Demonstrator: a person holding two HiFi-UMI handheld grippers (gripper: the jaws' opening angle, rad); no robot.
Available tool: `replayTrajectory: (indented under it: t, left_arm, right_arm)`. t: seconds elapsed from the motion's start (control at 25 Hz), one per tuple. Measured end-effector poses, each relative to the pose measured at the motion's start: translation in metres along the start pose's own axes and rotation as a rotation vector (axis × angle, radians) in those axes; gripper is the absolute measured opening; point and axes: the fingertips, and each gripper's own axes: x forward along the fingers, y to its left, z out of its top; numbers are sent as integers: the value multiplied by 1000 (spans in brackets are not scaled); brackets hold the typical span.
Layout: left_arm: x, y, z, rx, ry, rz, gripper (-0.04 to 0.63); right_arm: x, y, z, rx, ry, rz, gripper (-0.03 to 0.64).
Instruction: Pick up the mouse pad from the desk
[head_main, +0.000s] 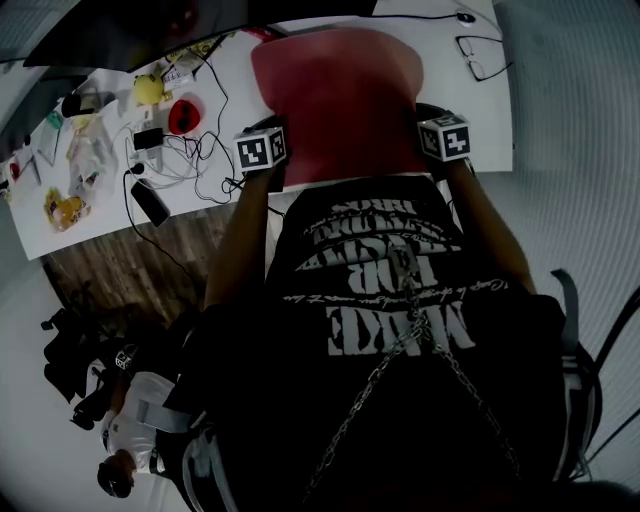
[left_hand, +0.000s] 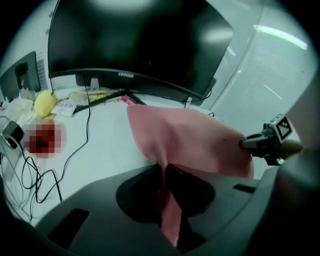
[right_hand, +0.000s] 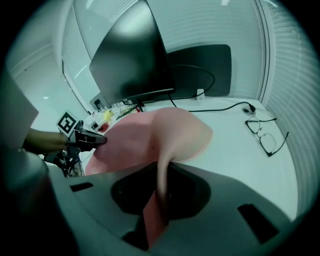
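White table (head_main: 470, 110) spread wide, large black curved monitor (left_hand: 135, 45) at its back. Soft pink mouse pad (head_main: 335, 100) held raised at near side, slung between both grippers. Left gripper (left_hand: 164, 172) pinched tight on pad's left edge. Right gripper (right_hand: 162, 175) pinched on right edge. Thin-framed eyeglasses (head_main: 482, 55) laid on table, right of pad.

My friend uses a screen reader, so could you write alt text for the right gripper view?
A pink mouse pad is pinched at one edge in the jaws of the right hand-held gripper, while the left hand-held gripper grips its other side above a white desk. A dark monitor stands behind; eyeglasses lie at right.
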Motion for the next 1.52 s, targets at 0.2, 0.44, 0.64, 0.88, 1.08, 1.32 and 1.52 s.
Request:
replayTrajectory:
  t: [0.2,0.44,0.64,0.88,1.08,1.32,1.52]
  left_arm:
    - [-63,-34,19,115,-187,-38,55]
    - [-168,-55,63,216,-449,-36,55]
    - [-233,-81,116,279,-659,-46,57]
    - [-279,-97,154,297,-824,-66,58]
    - [-300,-108,167,309,-875,-90,58]
    - [-319,-115,177,274,-889,-138,58]
    - [-325,-115,183,257,-867,-172,58]
  right_arm:
    - [-53,33,15,-8,-133,63,46]
    - [-150,82,53,-85,-377,42,46]
    - [-217,100,103,-167,-588,-29,48]
    - [-266,103,138,-173,-803,-75,52]
    - [-291,109,158,-154,-881,-91,55]
    - [-316,118,167,-208,-915,-129,60]
    - [-326,123,176,-155,-906,-109,63]
